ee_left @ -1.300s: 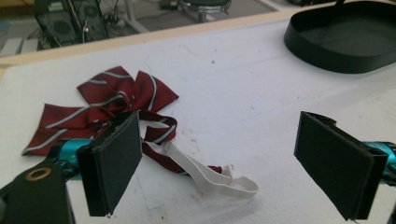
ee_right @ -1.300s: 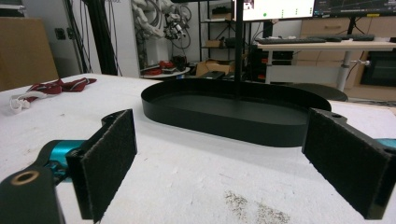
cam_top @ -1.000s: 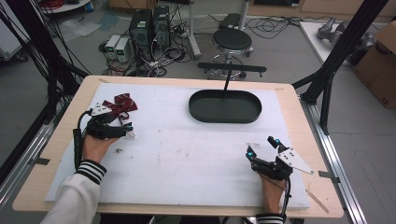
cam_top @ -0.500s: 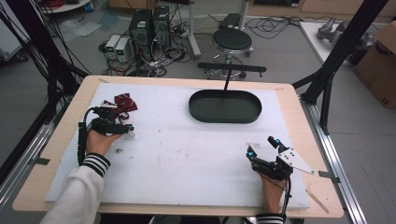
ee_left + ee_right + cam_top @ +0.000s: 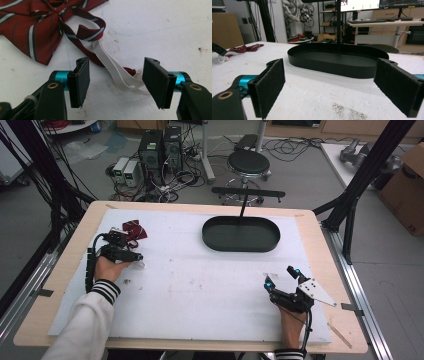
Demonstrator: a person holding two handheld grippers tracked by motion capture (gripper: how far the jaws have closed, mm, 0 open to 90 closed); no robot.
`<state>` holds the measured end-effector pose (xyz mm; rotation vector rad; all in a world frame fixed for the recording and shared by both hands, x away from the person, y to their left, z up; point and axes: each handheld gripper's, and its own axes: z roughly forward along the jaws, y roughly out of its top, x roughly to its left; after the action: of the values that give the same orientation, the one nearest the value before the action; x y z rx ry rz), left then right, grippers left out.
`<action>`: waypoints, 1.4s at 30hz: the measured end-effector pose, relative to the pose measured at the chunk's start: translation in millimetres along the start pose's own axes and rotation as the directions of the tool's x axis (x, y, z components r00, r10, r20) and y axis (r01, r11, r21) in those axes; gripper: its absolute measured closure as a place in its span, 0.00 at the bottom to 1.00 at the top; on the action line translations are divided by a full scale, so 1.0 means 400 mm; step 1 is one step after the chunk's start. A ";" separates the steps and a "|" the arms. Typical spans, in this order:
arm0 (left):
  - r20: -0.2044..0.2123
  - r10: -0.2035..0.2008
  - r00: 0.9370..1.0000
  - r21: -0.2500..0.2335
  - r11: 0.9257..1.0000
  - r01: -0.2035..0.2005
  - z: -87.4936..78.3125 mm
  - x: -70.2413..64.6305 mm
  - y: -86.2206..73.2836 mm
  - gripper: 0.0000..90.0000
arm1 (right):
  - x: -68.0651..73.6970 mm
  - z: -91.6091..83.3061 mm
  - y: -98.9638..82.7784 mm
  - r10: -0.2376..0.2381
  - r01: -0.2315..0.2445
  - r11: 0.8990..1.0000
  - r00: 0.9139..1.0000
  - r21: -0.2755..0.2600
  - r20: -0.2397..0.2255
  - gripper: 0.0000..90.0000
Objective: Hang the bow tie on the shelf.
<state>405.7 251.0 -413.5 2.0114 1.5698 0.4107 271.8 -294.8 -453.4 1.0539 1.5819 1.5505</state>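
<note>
A dark red bow tie [image 5: 134, 229] with white stripes lies at the table's far left, also seen up close [image 5: 32, 27]. Its white elastic strap [image 5: 112, 68] trails from the knot and runs between the jaws of my left gripper [image 5: 117, 65]. Those jaws have just been closing around the strap, but the pads stand apart from it on both sides. From above, the left gripper [image 5: 131, 246] sits just in front of the bow. My right gripper [image 5: 281, 277] rests near the front right, wide open [image 5: 332, 75] with nothing between its pads.
A black oval tray [image 5: 241, 248] stands at the back centre of the white mat, and its wall [image 5: 329, 66] faces the right gripper. The wooden table edge [image 5: 320, 250] runs close on the right. Stool, computers and cables sit beyond the table.
The left hand has turned a little by the bow tie and its jaws stand closer together. The right hand and gripper have not moved.
</note>
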 end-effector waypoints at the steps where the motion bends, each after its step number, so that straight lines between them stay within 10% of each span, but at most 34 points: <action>1: -0.003 -0.001 1.000 0.002 1.000 0.001 0.001 -0.001 0.000 0.43 | 0.000 0.000 0.000 0.001 -0.001 1.000 1.000 0.000 0.000 0.10; 42: 0.034 0.008 0.999 0.044 0.999 -0.010 -0.011 0.024 -0.023 0.97 | 0.000 0.000 0.000 0.002 -0.002 1.000 1.000 -0.002 0.000 0.10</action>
<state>398.8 262.8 -416.3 2.0488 1.5620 0.3463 271.8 -295.0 -453.4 1.0551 1.5796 1.5525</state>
